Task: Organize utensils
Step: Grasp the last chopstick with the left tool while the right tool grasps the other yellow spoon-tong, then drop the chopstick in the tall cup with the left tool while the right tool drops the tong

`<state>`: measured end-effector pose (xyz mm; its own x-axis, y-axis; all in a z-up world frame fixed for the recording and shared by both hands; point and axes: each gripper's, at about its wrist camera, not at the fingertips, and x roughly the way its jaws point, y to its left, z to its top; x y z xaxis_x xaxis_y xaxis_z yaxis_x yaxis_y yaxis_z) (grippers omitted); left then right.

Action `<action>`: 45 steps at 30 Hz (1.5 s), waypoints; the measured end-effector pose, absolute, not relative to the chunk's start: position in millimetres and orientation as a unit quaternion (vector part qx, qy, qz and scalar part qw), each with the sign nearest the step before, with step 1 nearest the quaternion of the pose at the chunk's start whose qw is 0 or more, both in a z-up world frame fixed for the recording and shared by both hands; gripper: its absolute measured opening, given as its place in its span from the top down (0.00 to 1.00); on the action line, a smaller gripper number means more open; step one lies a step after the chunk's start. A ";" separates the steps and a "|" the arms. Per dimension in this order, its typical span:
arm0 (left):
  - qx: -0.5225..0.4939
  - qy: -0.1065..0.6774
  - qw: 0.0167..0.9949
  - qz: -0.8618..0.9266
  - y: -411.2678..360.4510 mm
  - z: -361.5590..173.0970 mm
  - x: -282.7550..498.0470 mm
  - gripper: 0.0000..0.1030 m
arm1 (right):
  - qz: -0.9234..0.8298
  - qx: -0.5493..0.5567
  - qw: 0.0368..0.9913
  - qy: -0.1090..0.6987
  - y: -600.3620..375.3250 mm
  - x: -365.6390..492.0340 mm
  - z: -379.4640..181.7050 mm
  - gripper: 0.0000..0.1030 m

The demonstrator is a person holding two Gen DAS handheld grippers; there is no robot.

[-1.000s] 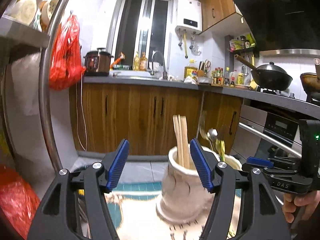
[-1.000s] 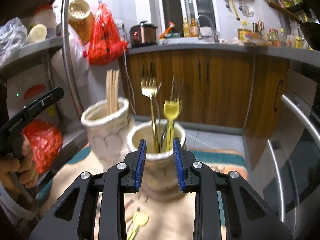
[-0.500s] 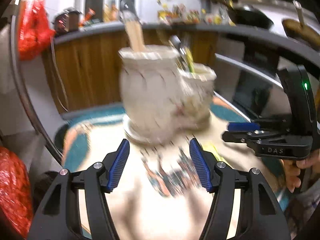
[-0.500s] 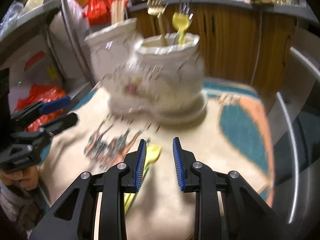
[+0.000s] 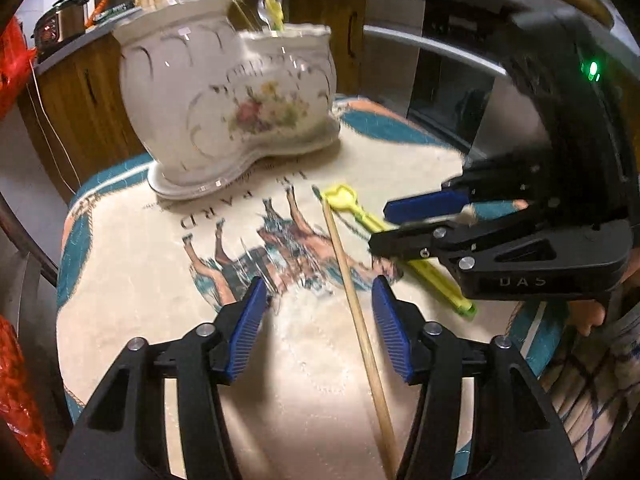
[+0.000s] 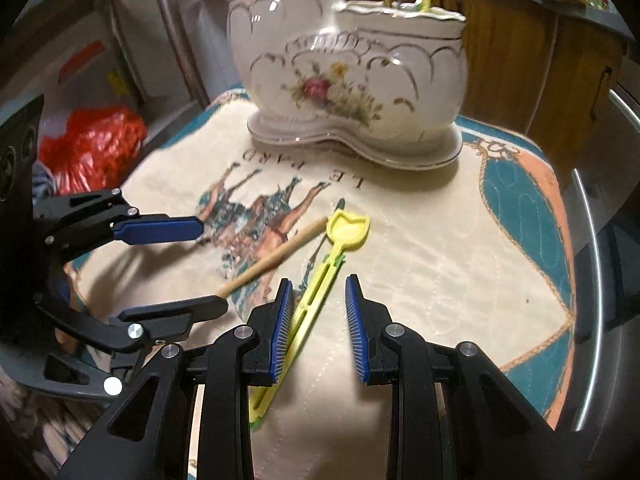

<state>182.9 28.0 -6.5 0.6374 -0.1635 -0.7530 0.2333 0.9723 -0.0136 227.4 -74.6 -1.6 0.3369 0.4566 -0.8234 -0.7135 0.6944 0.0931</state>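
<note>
A wooden chopstick and a yellow plastic utensil lie side by side on the horse-print cloth. My left gripper points down at the cloth. Its jaws are closing with the chopstick between them, close to the right pad, and neither pad touches it. My right gripper is open over the yellow utensil's handle, which runs beside its left pad. Behind stands the white floral two-pot ceramic holder, with chopsticks in the taller pot and forks in the lower one.
The cloth covers a small table with rounded edges. Red plastic bags lie low on the left. Wooden cabinets and an oven front stand behind. A metal rail curves along the right side.
Both grippers have dropped and tipped down from the holder's rim to the cloth. The chopstick and yellow utensil now lie at the fingers. The left jaws have narrowed.
</note>
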 end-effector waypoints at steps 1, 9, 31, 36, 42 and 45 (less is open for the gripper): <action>0.047 0.416 0.902 -0.108 26.1 -9.0 183.9 0.52 | 0.364 -0.149 0.803 0.448 -74.0 227.8 -1.6 0.72; 0.074 0.436 0.890 -0.108 20.0 -10.6 188.2 0.71 | 0.356 -0.233 0.758 0.495 -64.4 245.4 3.8 0.75; 0.159 0.557 0.806 -0.117 -13.6 1.4 251.7 0.95 | 0.337 -0.266 0.688 0.585 -50.0 283.5 4.0 0.90; 0.134 0.530 0.832 -0.098 1.1 -0.2 245.9 0.96 | 0.339 -0.240 0.716 0.561 -69.1 284.7 10.6 0.90; 0.086 0.462 0.878 -0.090 26.4 26.3 231.4 0.96 | 0.367 -0.184 0.767 0.493 -96.7 273.5 47.0 0.90; 0.049 0.410 0.906 -0.093 44.7 48.9 215.8 0.96 | 0.376 -0.158 0.795 0.449 -108.4 267.1 69.3 0.90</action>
<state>215.8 44.7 48.9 0.6465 -0.1274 -0.7522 0.2078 0.9781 0.0129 267.1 -108.4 69.3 0.3135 0.4559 -0.8330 -0.7402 0.6668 0.0864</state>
